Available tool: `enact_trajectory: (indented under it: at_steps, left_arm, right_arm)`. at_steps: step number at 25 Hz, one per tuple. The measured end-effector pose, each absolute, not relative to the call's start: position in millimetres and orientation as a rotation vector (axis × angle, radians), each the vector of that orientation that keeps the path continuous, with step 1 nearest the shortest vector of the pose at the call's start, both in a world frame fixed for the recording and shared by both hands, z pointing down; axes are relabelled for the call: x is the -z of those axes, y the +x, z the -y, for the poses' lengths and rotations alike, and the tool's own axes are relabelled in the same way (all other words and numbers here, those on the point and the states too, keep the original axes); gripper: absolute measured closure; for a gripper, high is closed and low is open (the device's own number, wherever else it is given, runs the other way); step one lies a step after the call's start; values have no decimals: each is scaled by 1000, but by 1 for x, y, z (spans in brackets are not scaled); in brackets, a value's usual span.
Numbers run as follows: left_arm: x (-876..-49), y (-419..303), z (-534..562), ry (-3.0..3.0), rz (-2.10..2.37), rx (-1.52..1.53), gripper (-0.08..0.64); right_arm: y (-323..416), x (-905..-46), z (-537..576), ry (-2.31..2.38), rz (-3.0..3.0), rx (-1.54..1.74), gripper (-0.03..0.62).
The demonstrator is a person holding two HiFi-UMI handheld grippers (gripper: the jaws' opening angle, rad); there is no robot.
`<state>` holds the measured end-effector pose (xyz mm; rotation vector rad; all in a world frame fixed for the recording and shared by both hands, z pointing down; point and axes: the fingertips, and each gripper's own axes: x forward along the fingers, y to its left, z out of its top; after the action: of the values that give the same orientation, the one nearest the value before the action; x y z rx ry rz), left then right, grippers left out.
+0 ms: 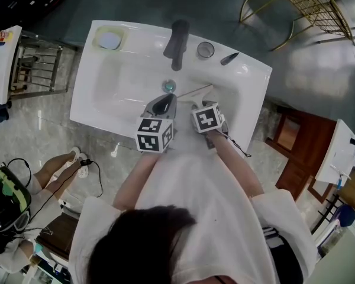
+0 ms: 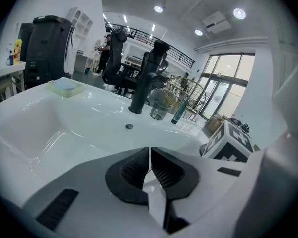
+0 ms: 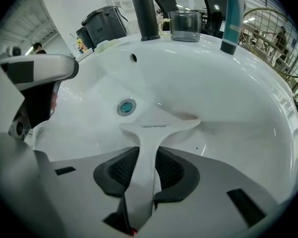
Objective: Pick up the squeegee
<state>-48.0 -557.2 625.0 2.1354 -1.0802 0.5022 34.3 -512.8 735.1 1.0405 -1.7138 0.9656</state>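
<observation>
With the right gripper clamped on the squeegee handle, lift straight up from the drain; left gripper closed, empty.

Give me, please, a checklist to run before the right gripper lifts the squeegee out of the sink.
1. The right gripper has its pads closed on the squeegee handle: ok.
2. Grip firm enough to lift: cannot tell.
3. Blade free, lying on the sink beside the drain: ok.
4. The left gripper is shut, empty and apart from the squeegee: ok.
5. The faucet and glass stand away from the blade: ok.
</observation>
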Motion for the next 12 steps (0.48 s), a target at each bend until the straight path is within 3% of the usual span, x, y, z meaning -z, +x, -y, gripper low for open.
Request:
enact_trajectory:
  at_steps: [12]
  left_arm:
    - [-627, -48, 551, 2139, 1078, -507, 522]
  right_arm:
    - [38, -739, 509, 1062, 1659, -1037, 511]
